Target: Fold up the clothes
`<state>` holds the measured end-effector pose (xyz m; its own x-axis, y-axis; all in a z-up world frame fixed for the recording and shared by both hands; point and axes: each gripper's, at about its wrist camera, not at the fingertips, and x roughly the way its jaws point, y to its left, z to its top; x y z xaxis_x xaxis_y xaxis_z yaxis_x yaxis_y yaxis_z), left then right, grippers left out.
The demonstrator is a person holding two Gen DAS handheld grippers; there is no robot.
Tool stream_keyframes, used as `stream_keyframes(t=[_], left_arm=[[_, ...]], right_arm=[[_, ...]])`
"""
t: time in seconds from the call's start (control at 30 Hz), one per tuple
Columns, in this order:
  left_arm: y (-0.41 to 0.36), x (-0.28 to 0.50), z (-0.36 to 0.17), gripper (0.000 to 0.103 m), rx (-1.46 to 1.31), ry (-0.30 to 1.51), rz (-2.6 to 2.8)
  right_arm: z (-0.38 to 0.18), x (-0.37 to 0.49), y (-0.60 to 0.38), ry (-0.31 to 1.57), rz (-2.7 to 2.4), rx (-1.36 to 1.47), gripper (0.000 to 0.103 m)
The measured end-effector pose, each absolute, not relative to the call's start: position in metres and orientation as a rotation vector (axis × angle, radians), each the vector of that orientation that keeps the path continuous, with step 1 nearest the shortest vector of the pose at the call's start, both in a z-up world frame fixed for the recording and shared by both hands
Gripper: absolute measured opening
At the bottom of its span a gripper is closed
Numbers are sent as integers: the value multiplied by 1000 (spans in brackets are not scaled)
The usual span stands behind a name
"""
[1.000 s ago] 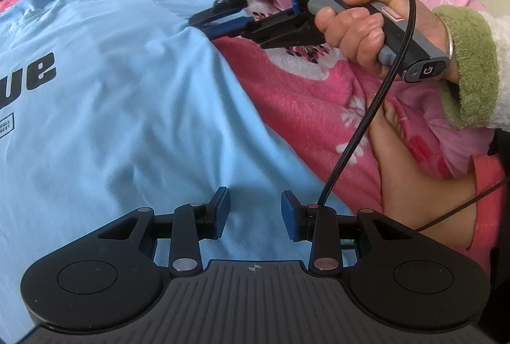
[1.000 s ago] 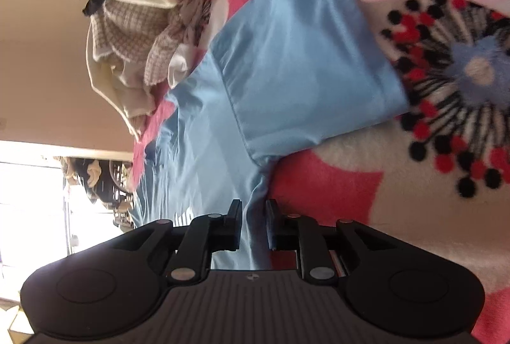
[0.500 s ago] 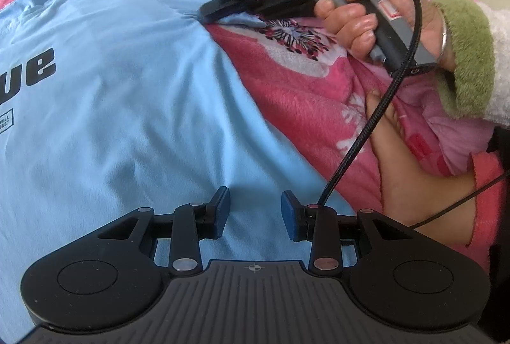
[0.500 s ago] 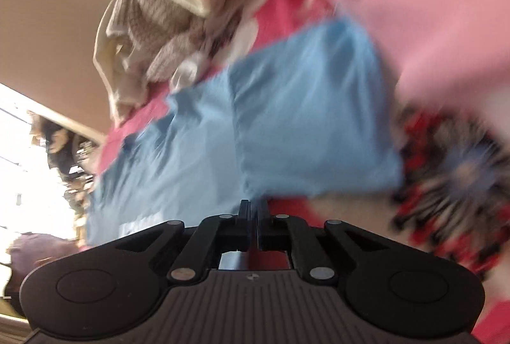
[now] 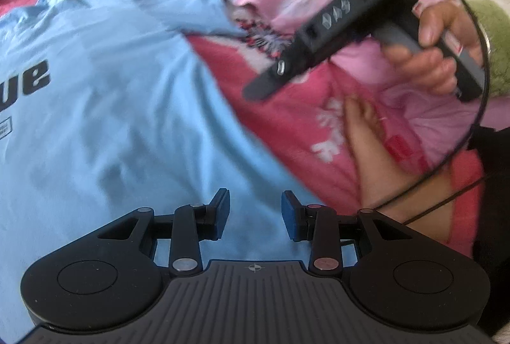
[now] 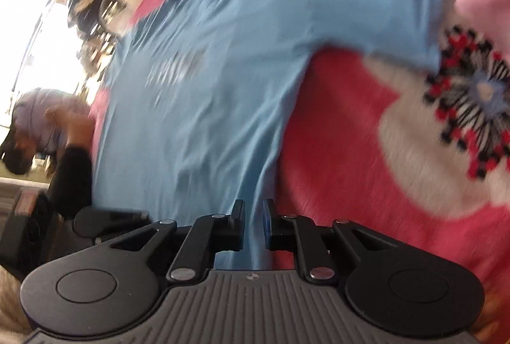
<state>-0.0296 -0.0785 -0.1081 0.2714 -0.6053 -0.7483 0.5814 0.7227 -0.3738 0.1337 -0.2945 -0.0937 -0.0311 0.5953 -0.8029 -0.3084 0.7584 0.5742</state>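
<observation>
Right gripper (image 6: 254, 224) hanging over light blue tee (image 6: 223, 73), jaws opening, nothing pinched, left gripper (image 5: 255, 215) sitting apart, empty

Left claw (image 5: 255, 215): jaws parted at a moderate gap, nothing between the pads, pointing downward. Right claw (image 6: 254, 224): jaws narrowly apart and opening, nothing pinched between them. Right hand (image 5: 436, 51) wraps the right claw's handle, up and to the right of the left claw; green fuzzy cuff at the wrist.
</observation>
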Motion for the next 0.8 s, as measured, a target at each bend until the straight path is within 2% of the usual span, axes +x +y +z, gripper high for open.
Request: stream_keyframes(t=[0.33, 0.4, 0.57, 0.8], left_arm=[[-84, -60, -113, 35, -60, 1039, -796], [-83, -61, -115, 35, -60, 1046, -794], [-81, -59, -118, 35, -65, 1054, -810], [-79, -61, -125, 35, -46, 1088, -826]], right_arm=[[-140, 133, -301, 1420, 690, 442, 20], [-139, 131, -297, 1407, 703, 426, 4], [-107, 125, -309, 1352, 715, 376, 4], [-131, 127, -317, 1470, 563, 382, 9]])
